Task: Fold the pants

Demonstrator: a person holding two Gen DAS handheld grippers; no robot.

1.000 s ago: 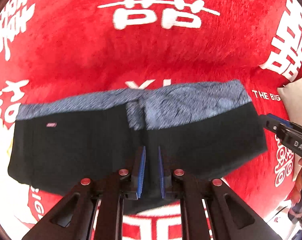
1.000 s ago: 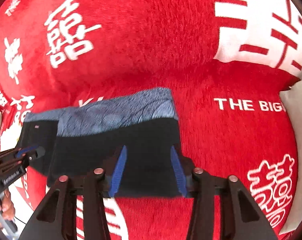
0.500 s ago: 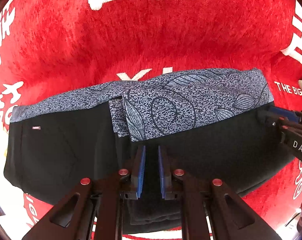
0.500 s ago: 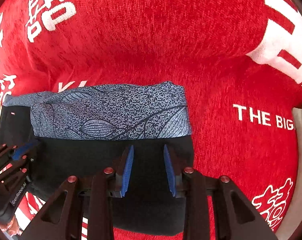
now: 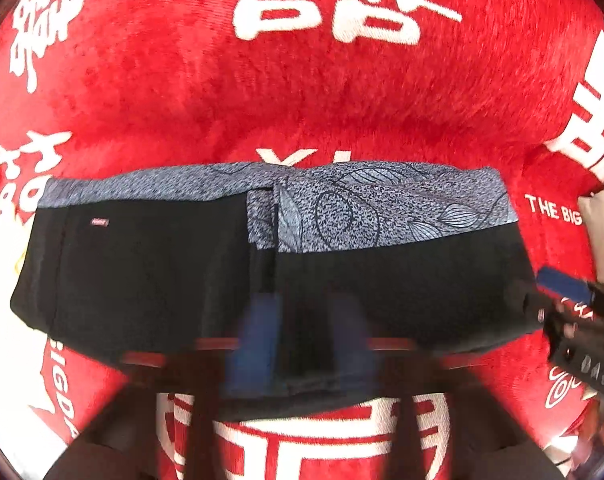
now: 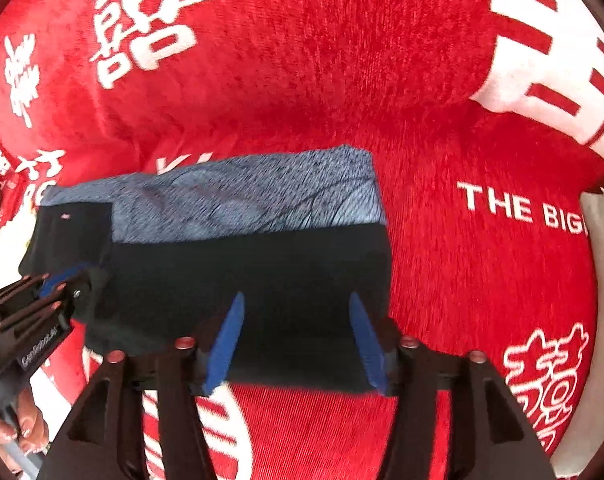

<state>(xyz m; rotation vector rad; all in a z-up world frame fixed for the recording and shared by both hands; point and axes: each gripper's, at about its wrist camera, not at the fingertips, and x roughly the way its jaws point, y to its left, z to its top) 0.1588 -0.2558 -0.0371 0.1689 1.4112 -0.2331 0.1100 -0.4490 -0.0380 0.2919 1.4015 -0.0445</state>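
Note:
The black pants (image 5: 149, 276) with a grey leaf-patterned waistband (image 5: 382, 208) lie folded on the red blanket; they also show in the right wrist view (image 6: 261, 264). My left gripper (image 5: 302, 340) is blurred by motion, its blue pads spread apart over the pants' near edge, holding nothing. My right gripper (image 6: 295, 340) is open, its blue fingertips (image 6: 229, 332) over the near edge of the black fabric without gripping it. The right gripper shows at the right edge of the left wrist view (image 5: 570, 308). The left gripper shows at the left edge of the right wrist view (image 6: 41, 304).
A red plush blanket (image 6: 442, 80) with white characters and the words "THE BIG" covers the surface. A pale cushion (image 6: 602, 232) sits at the right edge. A hand (image 6: 21, 432) holds the left gripper's handle.
Both grippers have opened and let go of the pants. They have drawn back a little toward the near edge. The pants lie flat on the blanket.

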